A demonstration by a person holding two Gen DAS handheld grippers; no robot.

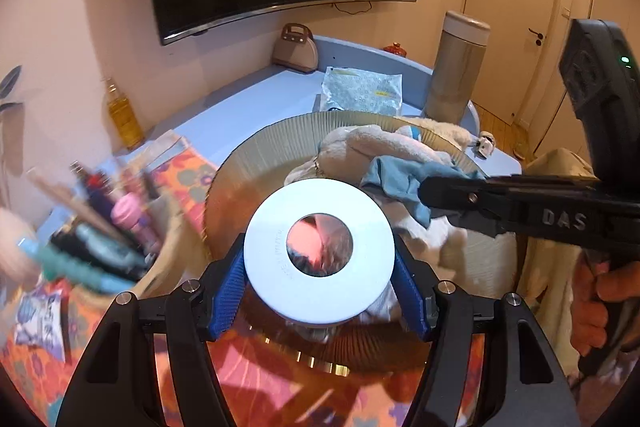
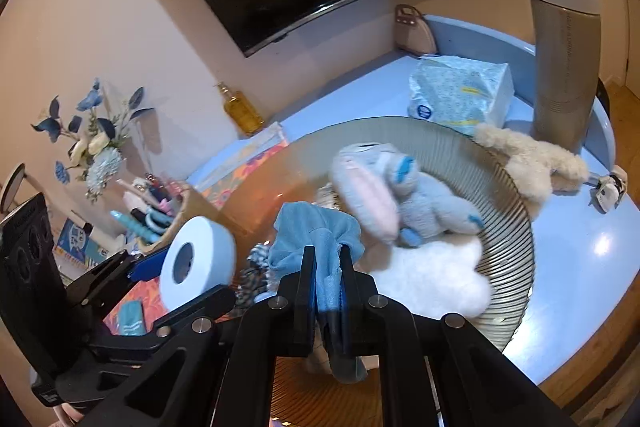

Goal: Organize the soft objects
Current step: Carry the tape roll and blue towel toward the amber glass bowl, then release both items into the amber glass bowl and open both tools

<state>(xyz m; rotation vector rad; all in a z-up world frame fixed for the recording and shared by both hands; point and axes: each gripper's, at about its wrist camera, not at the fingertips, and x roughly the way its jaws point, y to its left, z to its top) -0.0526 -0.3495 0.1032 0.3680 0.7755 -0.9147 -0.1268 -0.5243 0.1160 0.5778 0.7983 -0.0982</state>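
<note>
We've got the left gripper [image 1: 320, 301] clamped around a roll of white tape [image 1: 319, 250], blue pads pressed on both sides of it, and it's hanging just over the near edge of the round ribbed basket [image 2: 496, 179]. The right gripper [image 2: 327, 267] is pinched tight on a blue cloth [image 2: 316, 235], which bunches up above the fingers over the middle of the basket. Inside the basket sit a grey bunny toy [image 2: 404, 195] (pink ears, blue trim) and a white fluffy pad [image 2: 432, 271] under it. A beige plush [image 2: 528, 159] is draped over the far rim, next to the tall thermos [image 2: 566, 59]. A tissue pack [image 2: 460, 91] lies on the blue table [image 2: 580, 267] behind the basket.
</note>
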